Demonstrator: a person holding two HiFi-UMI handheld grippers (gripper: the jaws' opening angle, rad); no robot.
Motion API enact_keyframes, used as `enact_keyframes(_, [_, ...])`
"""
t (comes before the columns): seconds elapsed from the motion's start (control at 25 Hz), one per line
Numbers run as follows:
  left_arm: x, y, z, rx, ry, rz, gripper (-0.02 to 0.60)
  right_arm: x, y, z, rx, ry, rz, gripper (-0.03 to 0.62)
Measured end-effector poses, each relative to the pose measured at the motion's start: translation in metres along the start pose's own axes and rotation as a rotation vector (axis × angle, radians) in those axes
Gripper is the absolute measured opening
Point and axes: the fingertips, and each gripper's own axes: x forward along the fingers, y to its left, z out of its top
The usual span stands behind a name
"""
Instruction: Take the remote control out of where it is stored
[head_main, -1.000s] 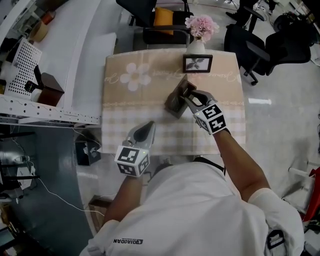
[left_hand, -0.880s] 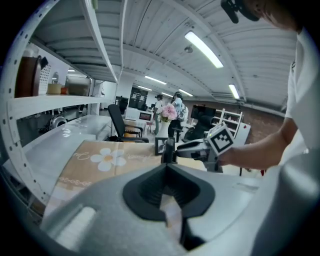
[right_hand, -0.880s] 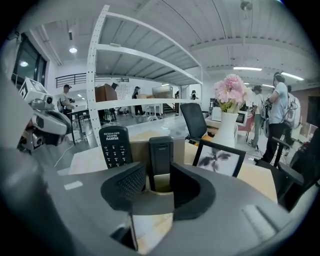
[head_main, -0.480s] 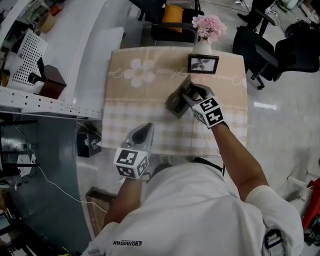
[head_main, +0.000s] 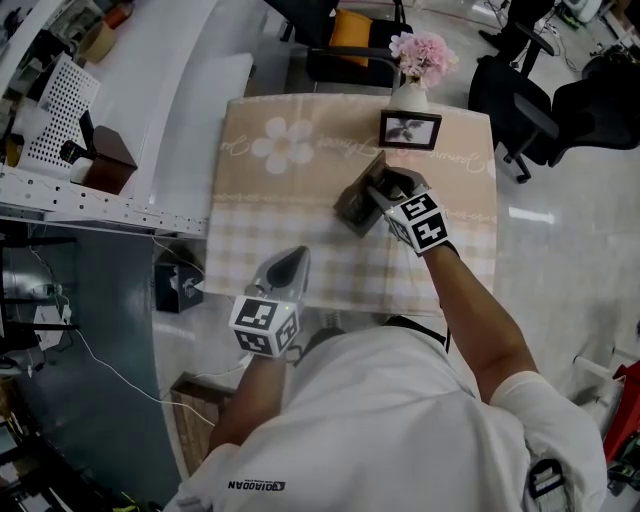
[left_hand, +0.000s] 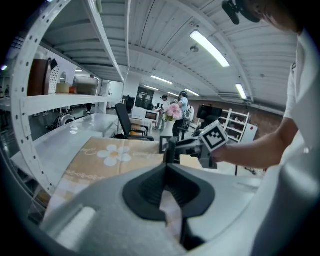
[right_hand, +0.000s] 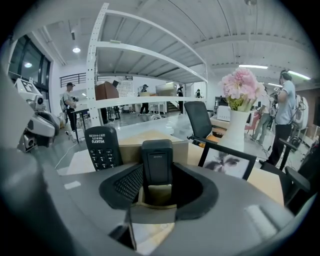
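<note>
A dark holder (head_main: 352, 207) stands mid-table on the beige cloth (head_main: 270, 215). In the right gripper view it is a tan box (right_hand: 131, 146) with two remotes upright in it: a slim dark remote (right_hand: 156, 159) and, to its left, a black remote with buttons (right_hand: 102, 148). My right gripper (head_main: 380, 190) reaches into the holder's top. Its jaws (right_hand: 161, 173) stand either side of the slim remote, having just opened wide and then closed a little; the pads do not visibly press on it. My left gripper (head_main: 290, 260) rests near the table's front edge, shut and empty (left_hand: 166, 167).
A framed picture (head_main: 410, 128) and a white vase of pink flowers (head_main: 420, 60) stand at the table's far edge, just behind the holder. A white shelf rack (head_main: 100, 195) with a brown box (head_main: 108, 160) runs along the left. Office chairs (head_main: 350, 40) stand beyond the table.
My right gripper has pushed in closer to the holder, its jaws now around the slim remote. The left gripper has kept still.
</note>
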Motion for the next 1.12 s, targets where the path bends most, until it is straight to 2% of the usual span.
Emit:
enact_keyframes(0.28, [-0.001,-0.001,0.001,0.006,-0.006,-0.018,0.005,-0.013,0.004,0.017,0.005,-0.049,-0.007,0.186])
enact_keyframes(0.84, [-0.008,-0.016,0.000,0.035,-0.021,-0.078,0.005,-0.075,0.011,0.092,0.024,-0.250,-0.049,0.186])
enact_keyframes(1.12, [-0.008,-0.024,-0.003,0.055,-0.015,-0.114,0.005,-0.103,0.008,0.086,0.051,-0.272,-0.092,0.186])
